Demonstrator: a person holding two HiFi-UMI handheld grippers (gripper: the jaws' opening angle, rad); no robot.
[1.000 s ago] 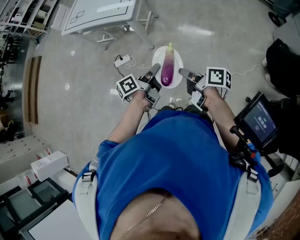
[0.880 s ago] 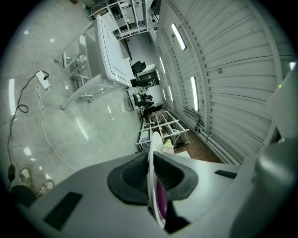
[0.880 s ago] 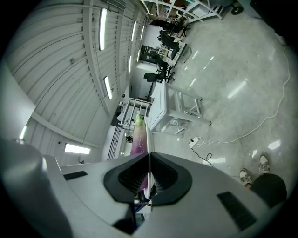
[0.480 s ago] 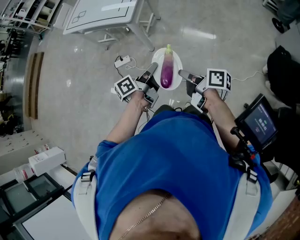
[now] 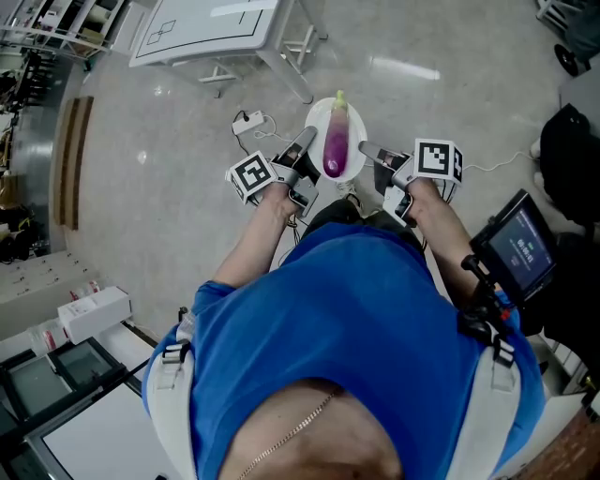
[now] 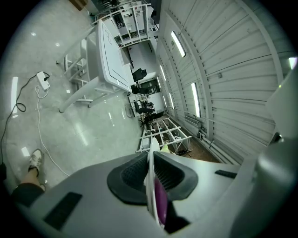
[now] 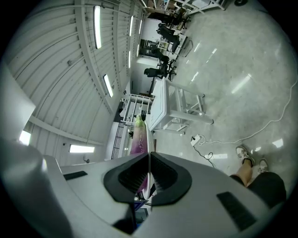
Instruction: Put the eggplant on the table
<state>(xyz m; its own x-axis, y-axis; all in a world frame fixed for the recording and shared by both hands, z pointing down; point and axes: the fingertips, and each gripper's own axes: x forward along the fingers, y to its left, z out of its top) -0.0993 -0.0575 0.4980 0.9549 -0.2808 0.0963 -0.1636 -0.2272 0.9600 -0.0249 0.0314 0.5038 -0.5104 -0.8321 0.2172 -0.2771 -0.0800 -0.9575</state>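
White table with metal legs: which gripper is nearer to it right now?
Left. The left gripper, shut on the white round plate at the rim facing the white table, is nearer; the right gripper clamps the opposite rim, farther from it.

A blue short-sleeved T-shirt (image 5: pixel 375 319) covers the torso. At its neckline lies a thin gold chain (image 5: pixel 295 433); pale grey straps (image 5: pixel 165 380) with black buckles (image 5: pixel 174 353) cross its shoulders. Beyond its sleeves, the grey left gripper (image 5: pixel 307 139) and grey right gripper (image 5: pixel 366 149) each carry a white cube (image 5: pixel 251 175) printed with black square markers.
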